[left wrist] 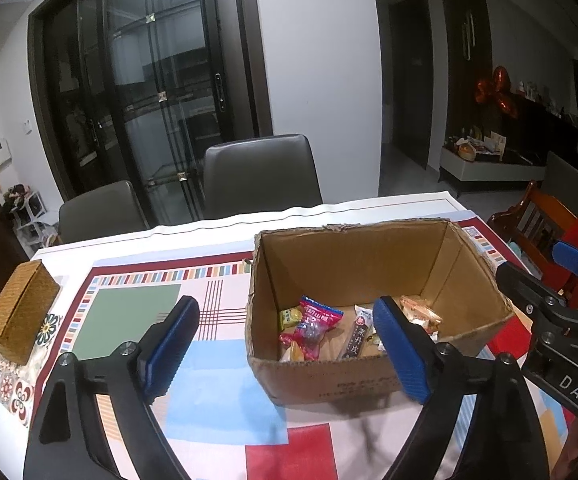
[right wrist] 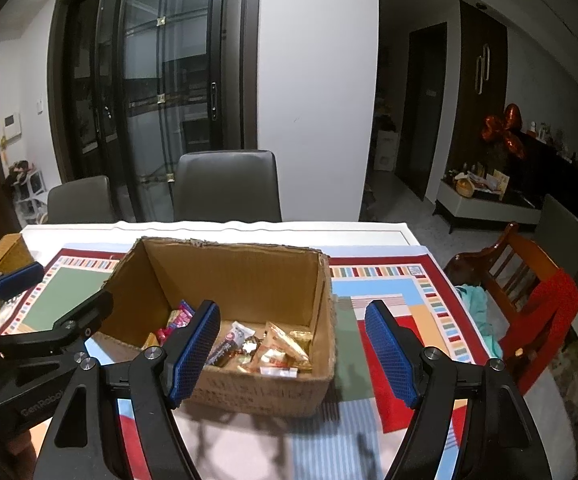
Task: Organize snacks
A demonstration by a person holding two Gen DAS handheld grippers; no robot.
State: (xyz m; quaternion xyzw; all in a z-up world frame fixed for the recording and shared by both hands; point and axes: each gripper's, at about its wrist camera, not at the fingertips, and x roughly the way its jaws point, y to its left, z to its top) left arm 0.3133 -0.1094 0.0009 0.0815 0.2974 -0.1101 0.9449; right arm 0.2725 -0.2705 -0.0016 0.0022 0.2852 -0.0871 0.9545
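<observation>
An open cardboard box (left wrist: 353, 252) stands on the patterned tablecloth; it also shows in the right wrist view (right wrist: 233, 272). Several wrapped snacks lie inside it: a red-pink packet (left wrist: 313, 326), a dark bar (left wrist: 356, 338), and orange packets (right wrist: 285, 350). My left gripper (left wrist: 285, 350) is open and empty, held above the box's near left corner. My right gripper (right wrist: 295, 350) is open and empty, above the box's near right corner. Each gripper shows at the edge of the other's view.
A woven wicker box (left wrist: 19, 312) sits at the table's left edge. Two grey chairs (left wrist: 261, 176) stand behind the table. A red wooden chair (right wrist: 529, 292) stands at the right. The tablecloth (left wrist: 217, 396) lies in front of the box.
</observation>
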